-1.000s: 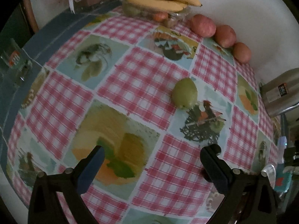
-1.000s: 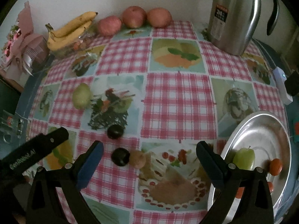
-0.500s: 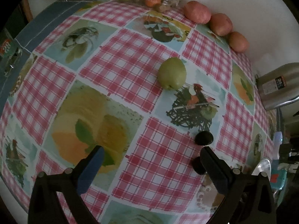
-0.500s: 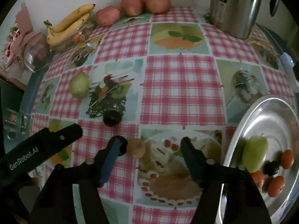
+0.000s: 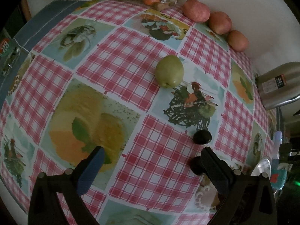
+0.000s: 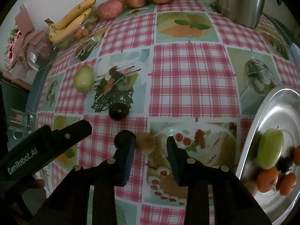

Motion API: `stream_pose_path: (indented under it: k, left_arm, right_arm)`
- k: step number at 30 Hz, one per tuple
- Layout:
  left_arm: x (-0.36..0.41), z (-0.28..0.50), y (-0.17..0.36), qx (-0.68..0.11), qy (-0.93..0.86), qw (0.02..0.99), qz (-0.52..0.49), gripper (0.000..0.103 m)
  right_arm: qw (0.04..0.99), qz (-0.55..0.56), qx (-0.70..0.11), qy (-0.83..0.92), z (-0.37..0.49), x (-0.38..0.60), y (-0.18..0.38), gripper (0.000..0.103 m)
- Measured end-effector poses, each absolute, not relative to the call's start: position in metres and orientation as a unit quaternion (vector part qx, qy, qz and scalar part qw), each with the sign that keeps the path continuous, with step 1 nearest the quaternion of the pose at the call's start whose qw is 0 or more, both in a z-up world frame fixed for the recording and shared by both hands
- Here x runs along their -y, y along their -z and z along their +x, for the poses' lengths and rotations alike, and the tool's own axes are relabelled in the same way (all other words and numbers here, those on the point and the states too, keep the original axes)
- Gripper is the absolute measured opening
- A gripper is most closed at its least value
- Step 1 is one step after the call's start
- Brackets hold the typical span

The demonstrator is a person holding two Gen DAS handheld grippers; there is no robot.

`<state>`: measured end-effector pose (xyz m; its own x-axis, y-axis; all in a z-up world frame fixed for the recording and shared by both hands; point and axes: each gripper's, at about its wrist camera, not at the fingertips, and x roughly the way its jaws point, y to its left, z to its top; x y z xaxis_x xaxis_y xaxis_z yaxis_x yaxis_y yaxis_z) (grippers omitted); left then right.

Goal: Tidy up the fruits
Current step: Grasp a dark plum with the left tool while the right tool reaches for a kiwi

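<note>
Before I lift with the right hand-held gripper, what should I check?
1. Brown fruit between the right hand-held gripper fingers: ok, jaws closing.
2. Both pads pressing it: not ok, gap on one side.
3. Neighbouring dark fruit clear of the finger: cannot tell, partly hidden.
4. Bare room on the metal tray: ok.
5. Left hand-held gripper open, empty: ok.

Black tongs (image 6: 151, 147) with blue pads, silver screws; white "GenRobot.AI" lettering.
</note>
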<state>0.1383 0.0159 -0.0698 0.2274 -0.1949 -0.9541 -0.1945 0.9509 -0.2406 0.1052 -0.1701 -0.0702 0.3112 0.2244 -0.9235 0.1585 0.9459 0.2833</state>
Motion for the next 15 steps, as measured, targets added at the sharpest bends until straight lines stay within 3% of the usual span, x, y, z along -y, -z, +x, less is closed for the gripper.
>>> stream_pose_path:
  k: [7,15]
  left_arm:
    - [-0.0173,0.1381,0.0681,-0.62,0.001,0.768,-0.159,0.103]
    - [-0.019,0.1373,0.067,-0.619,0.002,0.768,-0.161,0.103]
  right_arm:
    - [0.79,0.173,-0.588,-0.031,0.108,0.1684,0.0718,0.026]
    - [0.785,0.188,-0.589,-0.037,0.1077,0.1706,0.072,0.024]
